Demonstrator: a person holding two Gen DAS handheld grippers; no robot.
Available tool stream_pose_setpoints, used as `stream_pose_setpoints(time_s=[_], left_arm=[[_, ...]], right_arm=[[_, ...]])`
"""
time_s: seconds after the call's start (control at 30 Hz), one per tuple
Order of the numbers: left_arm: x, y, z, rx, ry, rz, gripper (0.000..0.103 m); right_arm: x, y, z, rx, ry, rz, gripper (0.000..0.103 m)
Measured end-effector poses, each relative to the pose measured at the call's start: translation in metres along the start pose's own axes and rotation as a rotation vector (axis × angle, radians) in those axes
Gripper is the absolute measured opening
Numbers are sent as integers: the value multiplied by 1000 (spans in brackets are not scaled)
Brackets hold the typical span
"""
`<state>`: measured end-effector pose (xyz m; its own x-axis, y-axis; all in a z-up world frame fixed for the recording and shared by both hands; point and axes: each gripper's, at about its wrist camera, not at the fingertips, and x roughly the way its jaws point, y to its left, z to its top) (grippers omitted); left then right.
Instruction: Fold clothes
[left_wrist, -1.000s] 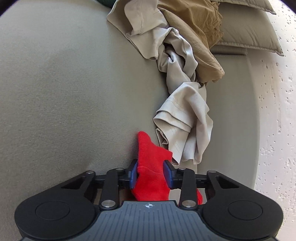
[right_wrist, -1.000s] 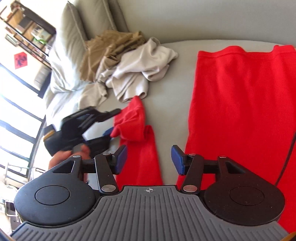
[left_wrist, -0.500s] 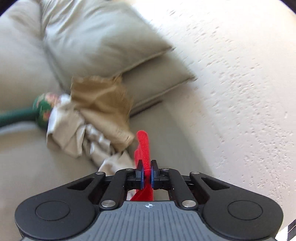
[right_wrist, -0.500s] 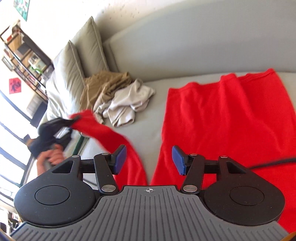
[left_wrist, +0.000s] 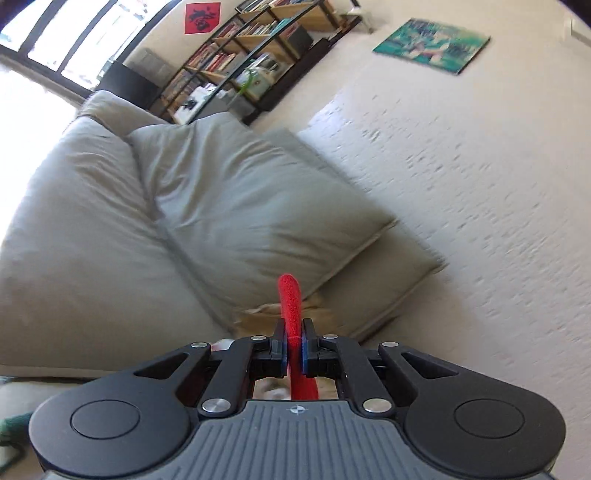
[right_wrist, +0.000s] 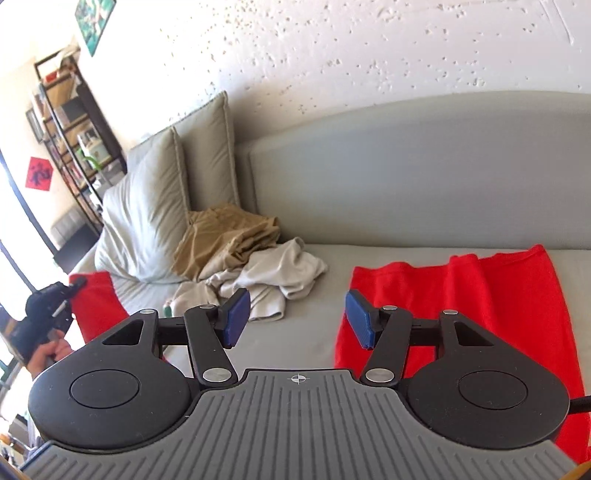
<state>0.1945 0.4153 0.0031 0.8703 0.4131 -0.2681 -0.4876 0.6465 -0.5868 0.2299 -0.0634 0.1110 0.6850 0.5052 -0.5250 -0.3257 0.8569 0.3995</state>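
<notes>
A strip of the red garment (left_wrist: 291, 306) is clamped edge-on in the left claw (left_wrist: 293, 345), whose blue pads are pressed together on it; the fabric stands up past the fingertips and hangs down beneath them. In the right wrist view the same claw (right_wrist: 75, 286) is seen raised off the left end of the sofa, with a red sleeve (right_wrist: 98, 306) draped from it. The right claw (right_wrist: 297, 319) is held apart with nothing between its pads, above the bare grey sofa seat (right_wrist: 314, 332). Just to its right the body of the red garment (right_wrist: 461, 314) is spread flat, its far edge lying against the sofa backrest (right_wrist: 406, 177). Farther left, a beige garment (right_wrist: 273, 280) and a tan garment (right_wrist: 221, 240) are heaped against two pillows (right_wrist: 147, 206). Between heap and red cloth a strip of open seat is left.
</notes>
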Motion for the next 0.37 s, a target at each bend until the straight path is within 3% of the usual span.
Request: stream_pose_setpoints(time_s=[0.07,0.23,0.27,0.33,0.37], left_arm=[[21,16,-12,99,39,81,4],[38,31,-27,202,7,81,6],[41,31,-30,221,18,115,13],[42,32,-37,244,48,226,47],[42,34,-38,248,54,275,69]], right_arm=[[5,-2,0,22,15,5,60],[19,-6,-10,73,73,28,60],[20,-4,-12,73,81,32,60],[19,0,-16,71,97,49,60],[17,2,-17,71,104,61,60]])
